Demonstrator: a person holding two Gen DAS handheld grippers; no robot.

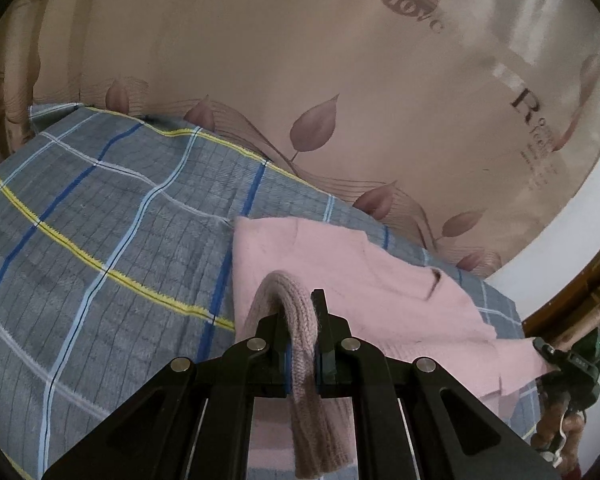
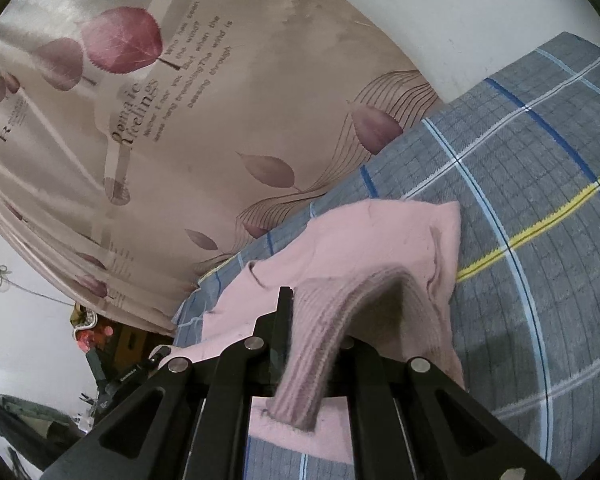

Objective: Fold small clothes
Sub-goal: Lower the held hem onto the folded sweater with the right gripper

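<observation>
A small pink knitted garment (image 1: pixel 364 280) lies on a grey checked blanket (image 1: pixel 100 220); in the right wrist view the garment (image 2: pixel 372 240) spreads ahead of the fingers. Its darker ribbed edge (image 1: pixel 300 320) loops up through my left gripper (image 1: pixel 302 308), which is shut on it. My right gripper (image 2: pixel 316 320) is shut on the other ribbed edge (image 2: pixel 340 312), which arches over its fingers and hides the right one. At the right edge of the left wrist view the other gripper (image 1: pixel 572 364) shows, with pink cloth drawn to it.
A beige curtain (image 1: pixel 340 60) with leaf prints and lettering hangs behind the blanket (image 2: pixel 540 200). A white wall (image 2: pixel 460 8) stands beside it. Dark clutter (image 2: pixel 100 340) sits low at the left of the right wrist view.
</observation>
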